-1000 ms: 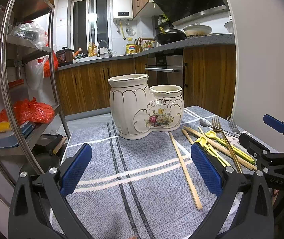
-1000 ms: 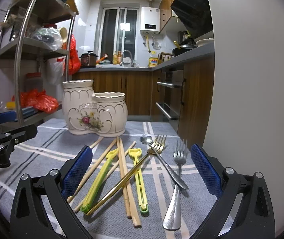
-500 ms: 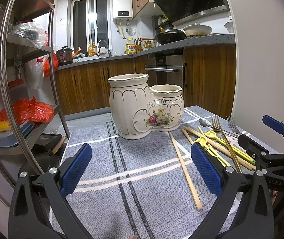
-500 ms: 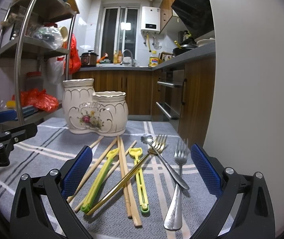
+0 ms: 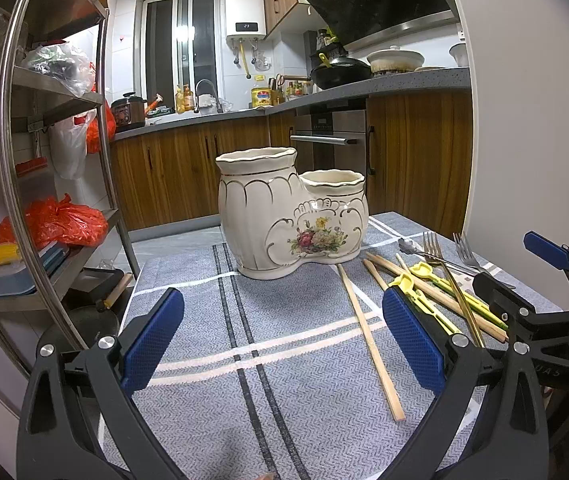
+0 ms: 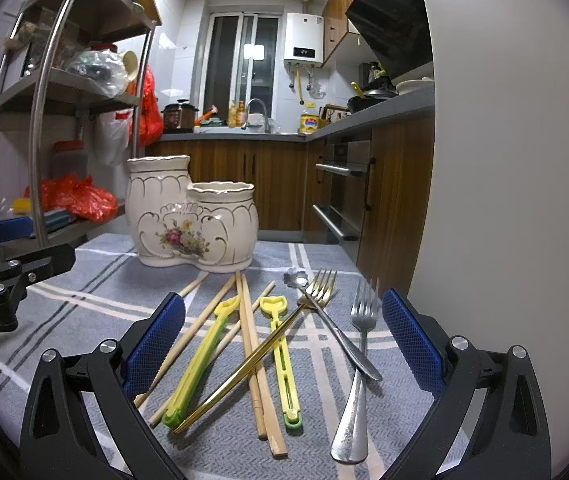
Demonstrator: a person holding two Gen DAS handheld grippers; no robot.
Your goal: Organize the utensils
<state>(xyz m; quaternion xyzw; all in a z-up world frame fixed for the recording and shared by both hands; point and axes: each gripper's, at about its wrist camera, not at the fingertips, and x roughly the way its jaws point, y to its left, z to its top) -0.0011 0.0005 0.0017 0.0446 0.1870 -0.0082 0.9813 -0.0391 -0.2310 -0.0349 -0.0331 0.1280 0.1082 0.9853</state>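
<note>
A cream ceramic utensil holder point(image 5: 292, 212) point(image 6: 192, 212) with two cups and a flower print stands on the grey striped cloth. In front of it lie wooden chopsticks point(image 6: 250, 344), two yellow-green plastic utensils point(image 6: 200, 360), a gold fork point(image 6: 256, 356), a steel fork point(image 6: 358, 368) and a steel spoon point(image 6: 332, 324). One chopstick point(image 5: 368, 336) lies apart to the left. My right gripper point(image 6: 284, 340) hovers open low over the pile. My left gripper point(image 5: 282, 336) is open over bare cloth, with nothing between its fingers.
A steel shelf rack point(image 5: 24, 160) with red bags stands left of the table. A white wall point(image 6: 504, 160) borders the table's right edge. Kitchen cabinets point(image 5: 188, 176) and an oven lie beyond. The right gripper's body point(image 5: 544, 312) shows at the right of the left wrist view.
Almost nothing has changed. The right gripper has drifted very slightly; the utensils and the holder lie as before.
</note>
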